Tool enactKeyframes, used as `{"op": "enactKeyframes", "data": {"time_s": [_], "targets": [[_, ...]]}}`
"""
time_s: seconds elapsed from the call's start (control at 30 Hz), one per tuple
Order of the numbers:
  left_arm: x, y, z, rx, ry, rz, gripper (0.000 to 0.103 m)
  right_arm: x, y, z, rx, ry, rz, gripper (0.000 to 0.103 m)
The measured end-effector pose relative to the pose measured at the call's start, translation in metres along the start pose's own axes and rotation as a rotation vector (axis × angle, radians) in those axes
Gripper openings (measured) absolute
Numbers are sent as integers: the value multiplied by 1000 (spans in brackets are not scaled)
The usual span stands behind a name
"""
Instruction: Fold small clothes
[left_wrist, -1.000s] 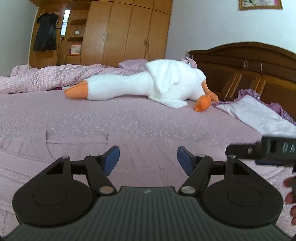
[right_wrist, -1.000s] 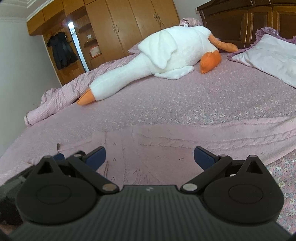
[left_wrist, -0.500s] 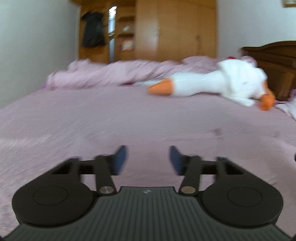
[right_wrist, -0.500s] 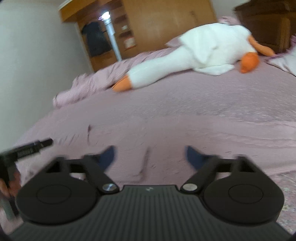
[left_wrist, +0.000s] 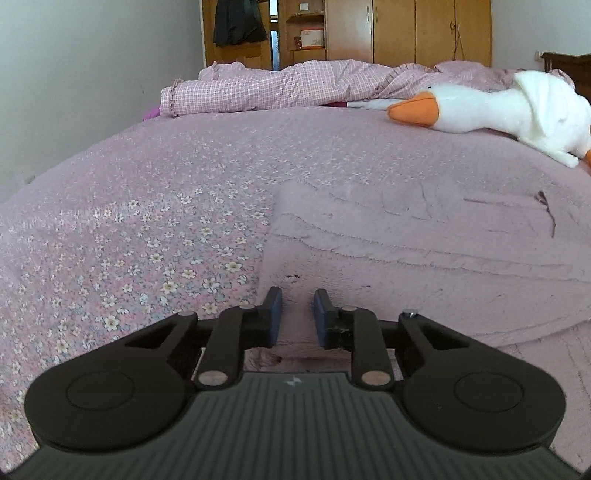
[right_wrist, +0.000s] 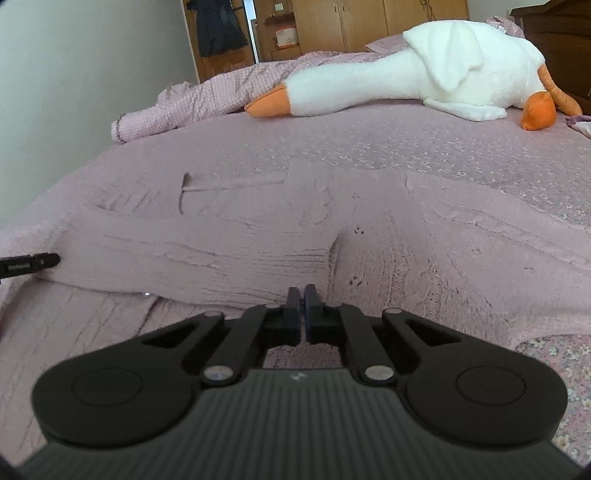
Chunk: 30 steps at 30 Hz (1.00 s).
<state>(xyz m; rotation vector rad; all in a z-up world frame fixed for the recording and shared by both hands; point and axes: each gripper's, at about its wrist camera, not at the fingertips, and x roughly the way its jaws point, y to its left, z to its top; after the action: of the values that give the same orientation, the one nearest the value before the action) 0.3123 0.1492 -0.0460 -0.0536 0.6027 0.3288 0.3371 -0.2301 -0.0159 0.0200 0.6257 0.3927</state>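
Left wrist view: the left gripper (left_wrist: 297, 314) is seen low at the near edge of the bed (left_wrist: 122, 236), its fingers narrowed with a clear gap left between them, set just at the end of a folded-over sleeve of the pink knit garment (left_wrist: 424, 236). Whether knit lies between the pads cannot be told. The garment is spread flat along the bed's near edge, its long axis running sideways across both views. The right gripper (right_wrist: 303, 314) is seen with fingers pressed almost together at the same fold's edge (right_wrist: 207, 273), apparently pinching it. A plush goose (right_wrist: 417, 70) lies well apart, toward the far edge.
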Motion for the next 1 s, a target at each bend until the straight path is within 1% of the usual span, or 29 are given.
{"op": "enactKeyframes", "data": {"time_s": [0.1, 0.17, 0.23, 0.27, 0.3, 0.37, 0.47, 0.53, 0.6, 0.63, 0.7, 0.73, 0.77, 0.9, 0.93, 1.0], "targets": [[-6, -6, -2, 11, -11, 14, 27, -5, 1, -1, -31, 11, -10, 2], [-10, -12, 0, 11, -20, 24, 27, -9, 0, -1, -34, 6, 1, 7], [-19, -17, -2, 4, -25, 18, 29, -15, 0, -2, -41, -3, 0, 7], [-24, -18, -2, 5, -29, 5, 34, -18, -1, -1, -43, -10, -2, 7], [-31, -21, -2, 7, -34, -4, 37, -21, -2, -1, -41, -15, 1, 7], [-44, -25, -1, 4, -48, -16, 51, -30, -7, -1, -27, -27, 8, 8], [-65, -29, 2, -19, -72, -44, 64, -45, -19, 0, 4, -52, 6, 8], [-80, -35, 4, -28, -90, -67, 70, -55, -32, -2, 30, -64, -5, 8], [-92, -43, 3, -37, -96, -89, 73, -66, -48, -6, 66, -72, -27, 9], [-97, -50, 3, -26, -93, -98, 75, -72, -58, -9, 86, -76, -45, 12], [-106, -68, 1, 17, -105, -113, 77, -85, -74, -14, 109, -93, -93, 26], [-110, -77, 0, 44, -115, -119, 78, -93, -82, -17, 118, -105, -115, 40], [-114, -87, -1, 70, -123, -125, 78, -101, -90, -20, 132, -119, -130, 49], [-122, -124, -7, 110, -112, -173, 78, -134, -123, -35, 205, -166, -154, 57], [-123, -132, -7, 115, -112, -186, 78, -143, -134, -41, 227, -174, -172, 59], [-127, -147, -10, 125, -118, -203, 79, -157, -157, -48, 277, -185, -217, 59]]}}
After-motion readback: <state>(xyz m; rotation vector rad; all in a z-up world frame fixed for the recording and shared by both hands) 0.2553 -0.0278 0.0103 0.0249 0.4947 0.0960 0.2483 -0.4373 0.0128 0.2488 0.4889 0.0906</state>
